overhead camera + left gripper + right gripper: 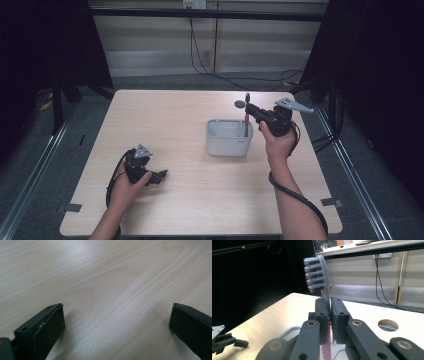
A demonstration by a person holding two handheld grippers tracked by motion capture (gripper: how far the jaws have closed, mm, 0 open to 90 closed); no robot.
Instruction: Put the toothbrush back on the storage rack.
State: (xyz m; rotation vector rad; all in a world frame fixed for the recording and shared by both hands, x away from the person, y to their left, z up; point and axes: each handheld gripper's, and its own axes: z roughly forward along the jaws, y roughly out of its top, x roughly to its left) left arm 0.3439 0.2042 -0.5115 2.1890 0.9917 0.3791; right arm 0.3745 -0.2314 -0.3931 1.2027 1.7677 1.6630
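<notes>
- My right gripper [248, 111] holds a toothbrush [322, 282] upright, jaws pressed tight on its neck just under the bristles.
- In the right gripper view the bristle head stands above the jaws and faces to the left; the handle goes down between them, and the lower part looks pink/red.
- In the high view the toothbrush [246, 116] is right at the back right corner of the white holder [228, 145], w/ its lower end at the rim or already a bit inside. I cannot tell which.
- The white holder stands approx. in the middle of the table [175, 120], a bit to the right side. It seems to have compartments, but if sth else is inside I cannot see.
- My left gripper [159, 177] rests low near the front left of the table, well apart from the holder. Its jaws are spread wide and there is nothing between them, only wood below in the left gripper view.
- Progress, my judgement: the picking up is done and the brush is at the holder. If the brush goes in, what is left is to lower it fully and release; if it comes out, to lift it free and put it down.
- The left side has no job at this moment, imo.
</notes>
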